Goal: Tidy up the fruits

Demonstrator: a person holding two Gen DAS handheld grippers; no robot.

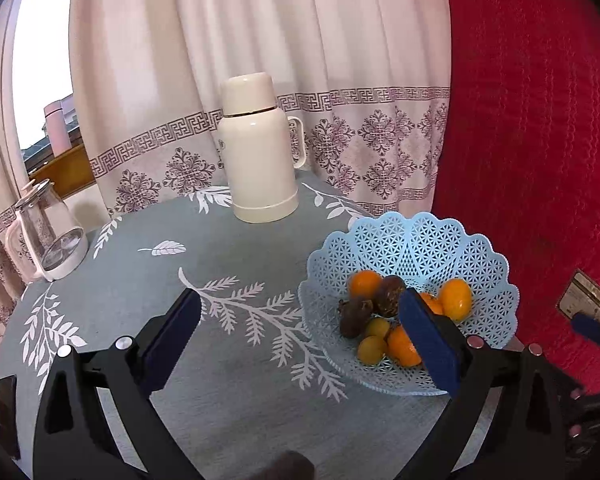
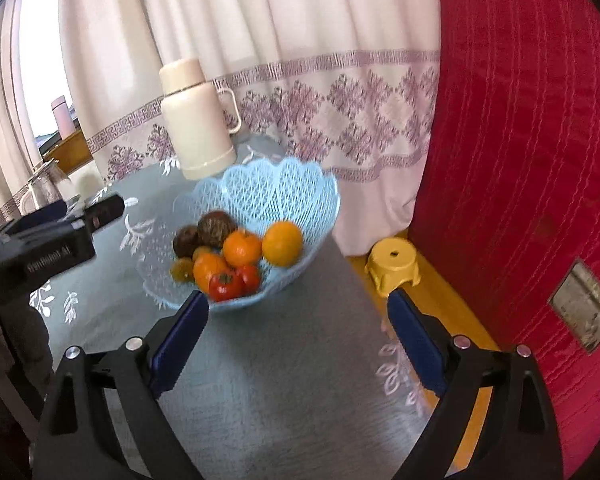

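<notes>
Now both the left gripper (image 1: 300, 320) and right gripper (image 2: 296, 320) hover spread wide and empty before the blue basket (image 2: 284, 184), where all the fruits (image 2: 242, 252) already sit, so any further pick probably wants a slow, centred approach.

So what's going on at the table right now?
A person holds two grippers over the grey leaf-print tablecloth. Both the left gripper and the right gripper are open and empty. The fruit, including oranges, a red tomato and dark brown fruits, sits in the light blue lattice plastic basket. Nothing is being gripped.
</notes>
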